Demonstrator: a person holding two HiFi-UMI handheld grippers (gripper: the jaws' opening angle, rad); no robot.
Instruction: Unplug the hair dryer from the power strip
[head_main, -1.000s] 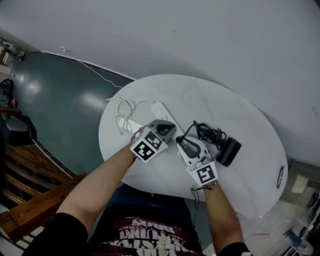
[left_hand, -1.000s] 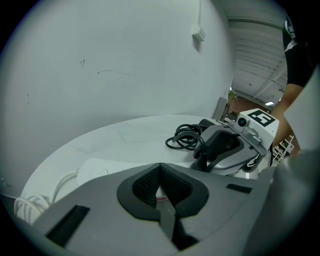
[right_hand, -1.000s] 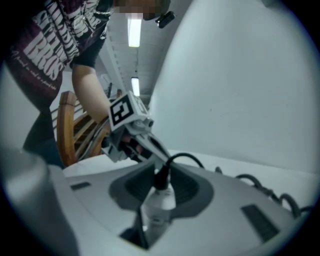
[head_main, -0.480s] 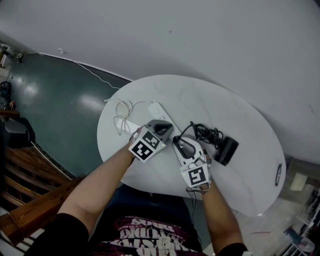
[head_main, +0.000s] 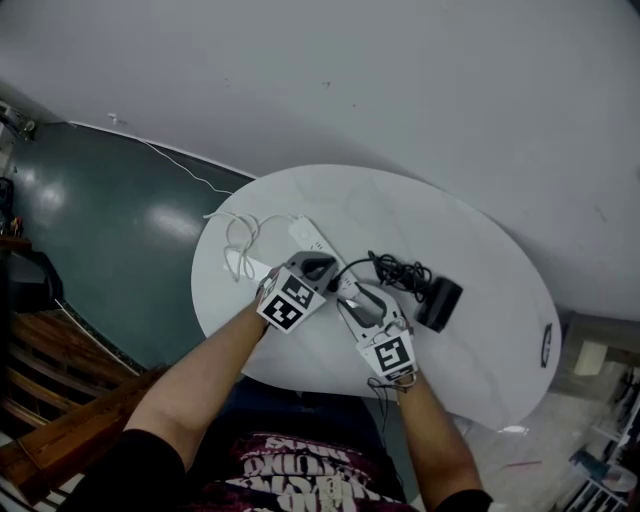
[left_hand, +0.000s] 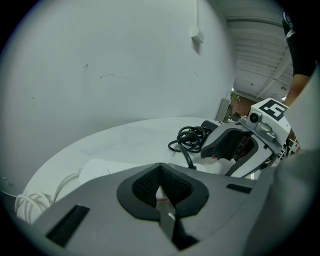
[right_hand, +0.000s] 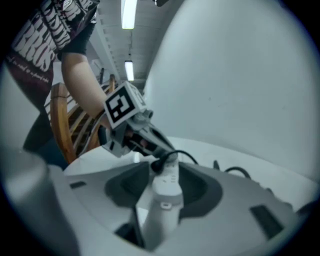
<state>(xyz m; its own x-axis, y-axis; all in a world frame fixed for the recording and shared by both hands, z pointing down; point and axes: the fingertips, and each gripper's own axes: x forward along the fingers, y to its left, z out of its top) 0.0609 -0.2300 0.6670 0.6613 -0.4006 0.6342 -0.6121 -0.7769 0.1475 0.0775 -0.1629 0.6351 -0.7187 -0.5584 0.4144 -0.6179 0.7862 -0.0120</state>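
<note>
The right tongs (head_main: 350, 292) have just been opening and now stand wide, one jaw on either side of the near end of the white power strip (head_main: 308, 236), with the pads clear of it. The black plug (right_hand: 160, 163) sits in the strip, just past the jaw tips. The left tongs (head_main: 318, 266) are drawn together over the strip; I cannot tell whether they touch it. The plug's black cord (head_main: 400, 270) runs in a tangle to the black hair dryer (head_main: 438, 303), which lies on the round white counter (head_main: 480, 250) to the right of the tongs. The strip's white cable (head_main: 240, 238) loops near the counter's left edge.
</note>
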